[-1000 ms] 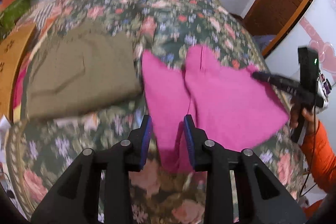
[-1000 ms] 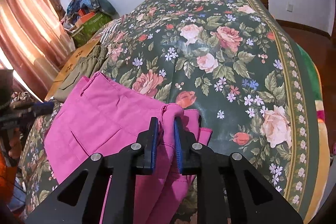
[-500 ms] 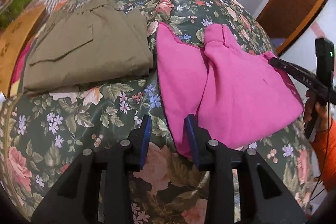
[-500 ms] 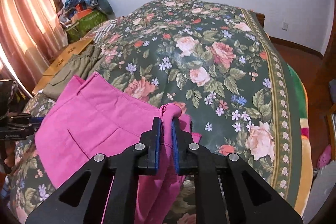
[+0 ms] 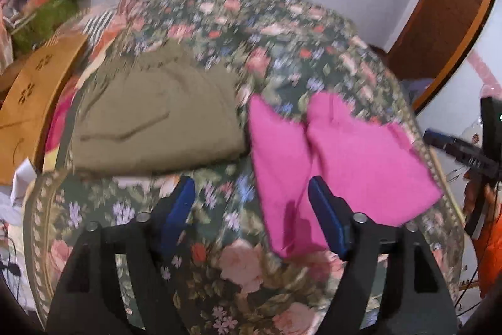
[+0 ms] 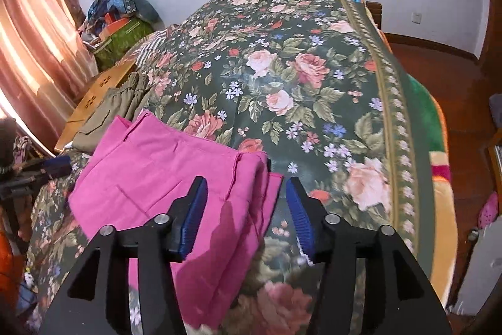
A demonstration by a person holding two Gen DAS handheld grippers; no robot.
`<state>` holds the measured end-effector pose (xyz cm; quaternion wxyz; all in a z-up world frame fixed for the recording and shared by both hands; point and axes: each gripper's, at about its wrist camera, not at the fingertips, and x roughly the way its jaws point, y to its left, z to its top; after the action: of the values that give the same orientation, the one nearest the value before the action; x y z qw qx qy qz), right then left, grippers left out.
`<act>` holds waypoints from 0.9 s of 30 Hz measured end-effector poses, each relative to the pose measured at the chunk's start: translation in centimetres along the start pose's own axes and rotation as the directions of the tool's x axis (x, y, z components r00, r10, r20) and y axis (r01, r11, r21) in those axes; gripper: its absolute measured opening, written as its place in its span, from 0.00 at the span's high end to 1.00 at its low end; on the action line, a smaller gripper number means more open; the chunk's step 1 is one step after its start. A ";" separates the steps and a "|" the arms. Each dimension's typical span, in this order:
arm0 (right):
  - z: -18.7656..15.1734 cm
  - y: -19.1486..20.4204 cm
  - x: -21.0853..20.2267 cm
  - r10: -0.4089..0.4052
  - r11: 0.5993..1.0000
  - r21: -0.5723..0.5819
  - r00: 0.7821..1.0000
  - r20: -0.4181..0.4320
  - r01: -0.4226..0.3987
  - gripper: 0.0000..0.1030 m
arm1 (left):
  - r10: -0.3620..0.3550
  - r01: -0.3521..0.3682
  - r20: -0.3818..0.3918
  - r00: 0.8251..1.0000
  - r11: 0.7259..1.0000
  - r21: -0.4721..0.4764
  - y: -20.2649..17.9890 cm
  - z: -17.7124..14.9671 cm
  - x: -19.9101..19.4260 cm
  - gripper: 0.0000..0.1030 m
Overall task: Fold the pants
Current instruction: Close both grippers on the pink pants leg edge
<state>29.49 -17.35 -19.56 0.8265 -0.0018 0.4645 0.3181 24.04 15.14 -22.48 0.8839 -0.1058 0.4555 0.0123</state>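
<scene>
Right wrist view: both tongs gaped wide, empty — pink pants lay half-folded on the bed, further folds apparently left.

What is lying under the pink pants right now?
The pink pants lie on the floral bedspread, its pattern showing all around them. The olive pants sit beside them, seemingly not underneath. Anything beneath the pink fabric itself is covered.

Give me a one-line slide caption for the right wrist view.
Right gripper open above the pink pants lying on the floral bedspread, olive pants beside them.
</scene>
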 end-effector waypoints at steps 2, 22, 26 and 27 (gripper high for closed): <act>-0.3 0.1 -0.4 -0.003 1.000 0.002 1.000 -0.011 0.003 0.51 | -0.015 0.015 0.000 1.000 1.000 0.014 -0.6 0.6 0.0 0.23; -3.4 -0.5 3.7 0.143 0.981 0.154 0.978 -0.155 -0.119 0.34 | -0.142 0.138 -0.138 0.980 0.990 -0.034 -2.8 0.7 8.2 0.13; -3.1 -0.3 4.4 0.168 0.980 0.136 0.974 -0.154 -0.147 0.32 | -0.140 0.142 -0.143 0.980 0.990 0.000 -3.5 1.1 8.9 0.13; -3.1 -0.3 4.6 0.175 0.979 0.135 0.972 -0.154 -0.154 0.33 | -0.141 0.143 -0.143 0.980 0.990 0.007 -3.7 1.2 9.0 0.13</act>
<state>28.97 -16.06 -24.93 0.7544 0.0611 0.5486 0.3552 30.70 11.13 -28.41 0.8487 -0.1308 0.5086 -0.0624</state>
